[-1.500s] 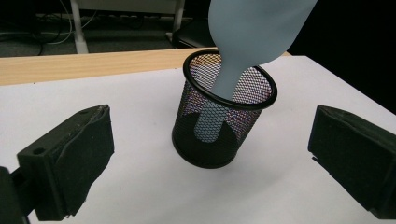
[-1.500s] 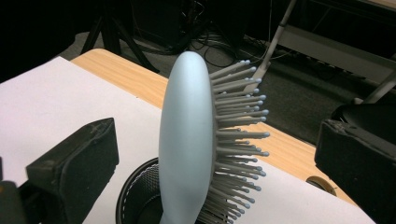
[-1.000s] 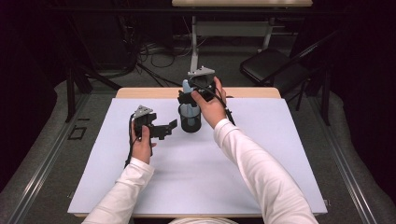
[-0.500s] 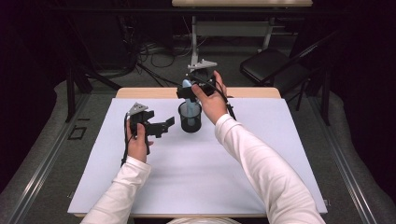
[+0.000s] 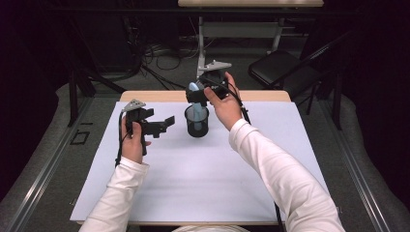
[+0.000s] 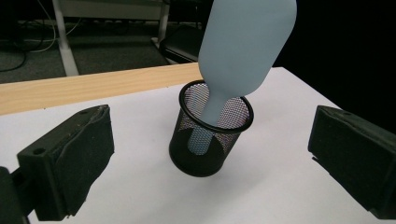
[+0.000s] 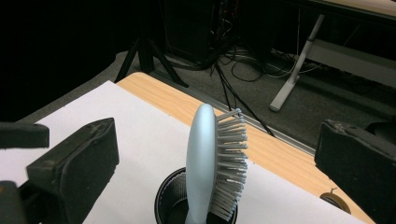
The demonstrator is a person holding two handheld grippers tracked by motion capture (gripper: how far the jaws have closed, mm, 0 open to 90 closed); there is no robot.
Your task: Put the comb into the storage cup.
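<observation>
Near the far edge of the white surface (image 5: 193, 183), the pale blue hairbrush (image 7: 205, 163) stands handle-down in the black mesh cup (image 6: 210, 140), leaning on its rim. Right tongs (image 5: 200, 94) gape wide around the brush head, seemingly clear of it; left tongs (image 5: 162, 124) wait wide beside the cup. Top-heavy, the brush could tip the light cup if a jaw brushes it.

A dim room around a lit table

Grey carpet floor (image 5: 159, 82) with tangled cables (image 5: 159, 50), a black folding chair (image 5: 280, 67), and a white-legged desk (image 5: 251, 4) behind.
</observation>
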